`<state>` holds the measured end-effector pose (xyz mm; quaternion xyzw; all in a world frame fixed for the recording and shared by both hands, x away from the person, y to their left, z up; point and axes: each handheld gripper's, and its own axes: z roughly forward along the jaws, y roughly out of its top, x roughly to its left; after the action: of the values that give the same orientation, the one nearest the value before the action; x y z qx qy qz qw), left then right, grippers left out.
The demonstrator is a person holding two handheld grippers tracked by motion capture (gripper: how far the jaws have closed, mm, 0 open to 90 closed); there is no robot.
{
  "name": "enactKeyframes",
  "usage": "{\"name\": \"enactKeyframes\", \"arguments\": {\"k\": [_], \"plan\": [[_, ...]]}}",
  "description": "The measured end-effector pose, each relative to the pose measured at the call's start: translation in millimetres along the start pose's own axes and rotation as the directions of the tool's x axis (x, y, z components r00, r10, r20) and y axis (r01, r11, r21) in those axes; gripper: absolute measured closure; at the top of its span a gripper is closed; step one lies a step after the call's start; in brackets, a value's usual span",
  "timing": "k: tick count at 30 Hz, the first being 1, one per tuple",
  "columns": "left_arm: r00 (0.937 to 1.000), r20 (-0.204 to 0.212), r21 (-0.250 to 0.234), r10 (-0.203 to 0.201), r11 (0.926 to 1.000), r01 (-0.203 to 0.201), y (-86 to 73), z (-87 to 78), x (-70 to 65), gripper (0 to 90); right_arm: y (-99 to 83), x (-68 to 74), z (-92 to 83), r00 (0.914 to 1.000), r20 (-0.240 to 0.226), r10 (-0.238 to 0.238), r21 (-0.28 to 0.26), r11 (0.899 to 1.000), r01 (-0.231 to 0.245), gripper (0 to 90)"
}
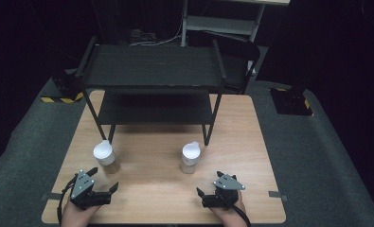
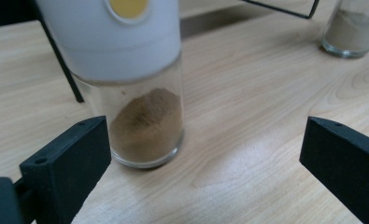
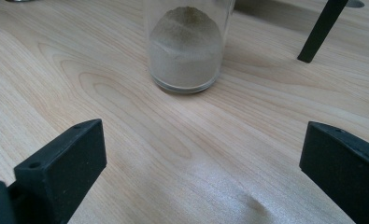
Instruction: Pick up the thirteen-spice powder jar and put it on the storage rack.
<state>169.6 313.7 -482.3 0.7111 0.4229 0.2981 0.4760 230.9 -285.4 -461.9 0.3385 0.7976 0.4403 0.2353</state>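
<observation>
Dark room, black curtains, grey carpet; wooden surface carries a black two-tier shelf rack at its far half. Two glass spice jars with white caps stand upright on the bare wood in front of the rack, well apart from each other, each roughly in line with one hand; this looks like a deliberate one-jar-per-gripper layout.

Left jar: brown powder, sloped heap at the bottom, white cap with a yellow dot on top as seen in the left gripper view. Left gripper sits near the front edge, jaws spread wide, nothing between them. Jar is just ahead of it and toward its left jaw, near but not touching.

Right jar: paler greyish powder. Right gripper also near the front edge, jaws apart and empty. Jar stands ahead, a little left of centre, farther off than the left jar is from its gripper.

Judgement: both grippers are posed for an approach; no grasp begun, both shelves bare
</observation>
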Motion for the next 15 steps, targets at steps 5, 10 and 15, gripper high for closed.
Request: {"name": "enactKeyframes", "arguments": {"k": [5, 10, 15], "plan": [[0.9996, -0.01, -0.011, -0.028, 0.9996, 0.027, 7.8, -3.4, 1.9, 1.0, -0.8, 0.6, -0.7, 1.0, 0.004, 0.004, -0.004, 1.0, -0.004, 0.0], [0.9998, -0.016, -0.008, -0.012, 0.9999, 0.011, 18.6, -4.5, 3.2, 0.9, -2.1, 0.6, -1.1, 1.0, 0.006, 0.005, -0.012, 1.0, -0.005, 0.0], [0.9999, -0.014, 0.01, -0.007, 0.9999, 0.007, 24.9, -0.6, 4.9, 0.9, -1.8, 0.4, -1.0, 0.9999, 0.005, 0.009, -0.01, 1.0, -0.009, 0.0]]}}
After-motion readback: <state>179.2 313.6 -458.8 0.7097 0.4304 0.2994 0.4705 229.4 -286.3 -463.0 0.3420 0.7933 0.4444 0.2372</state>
